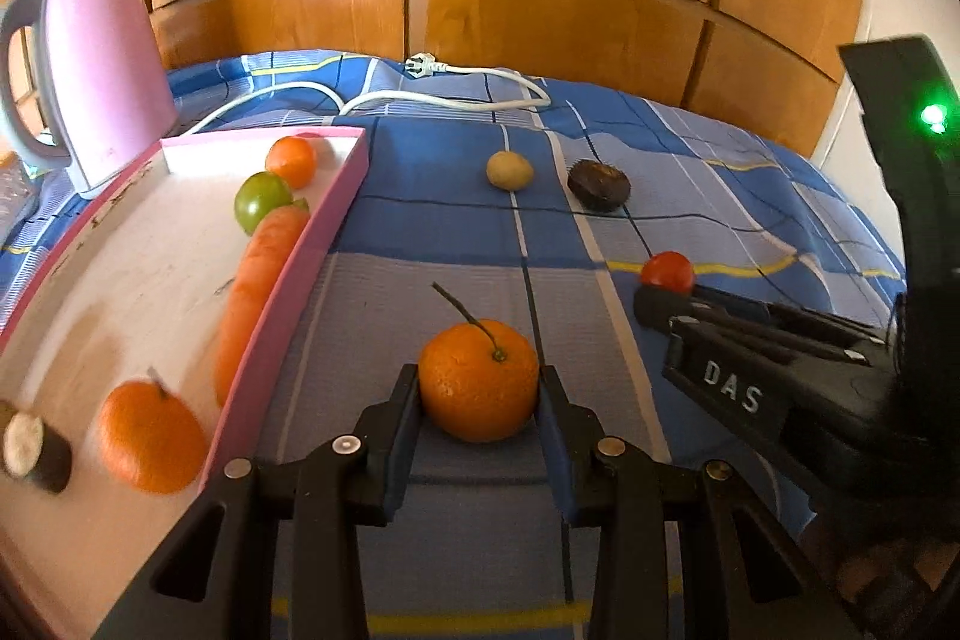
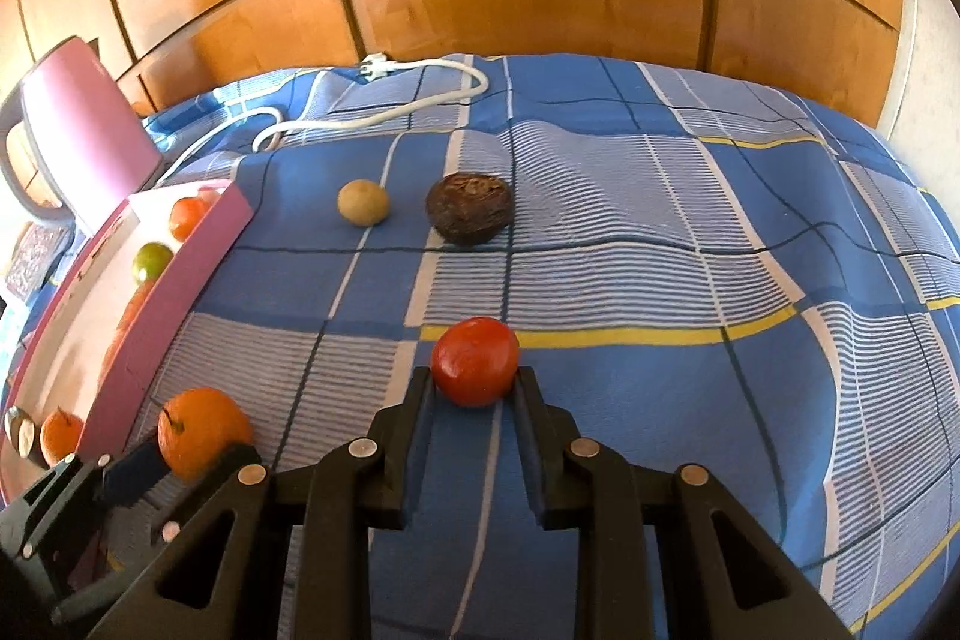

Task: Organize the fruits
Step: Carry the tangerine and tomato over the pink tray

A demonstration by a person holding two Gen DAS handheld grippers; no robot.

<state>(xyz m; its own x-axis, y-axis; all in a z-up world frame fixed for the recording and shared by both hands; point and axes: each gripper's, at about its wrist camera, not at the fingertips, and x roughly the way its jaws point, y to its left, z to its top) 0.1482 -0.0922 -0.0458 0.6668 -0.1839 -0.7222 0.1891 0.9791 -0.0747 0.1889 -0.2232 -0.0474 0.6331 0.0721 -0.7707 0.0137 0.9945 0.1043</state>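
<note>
- Left gripper (image 1: 478, 388): jaws clamped on a stemmed mandarin (image 1: 478, 379), one pad on each side; the fruit sits just beside the pink tray's (image 1: 345, 196) near wall, outside it, over the checked blue bedspread (image 1: 690, 196).
- Right gripper (image 2: 475, 379): jaws pressed together on a red tomato (image 2: 475, 361), which sits low over a yellow stripe of the bedspread.
- Tray contents, left wrist view: a small mandarin (image 1: 291, 160) at the far end, a green fruit (image 1: 262, 199) next to it, a carrot (image 1: 255, 280) lying along the right wall, another stemmed mandarin (image 1: 150, 436) at the near end, and a dark cut piece with a white face (image 1: 33, 451) beside it.
- Loose on the bedspread: a small potato (image 2: 363, 202) and a dark, wrinkled round fruit (image 2: 469, 208), near each other and well apart from both grippers.
- Pink kettle (image 1: 90, 64) stands behind the tray; its white cord (image 1: 456, 100) trails across the far bedspread.
</note>
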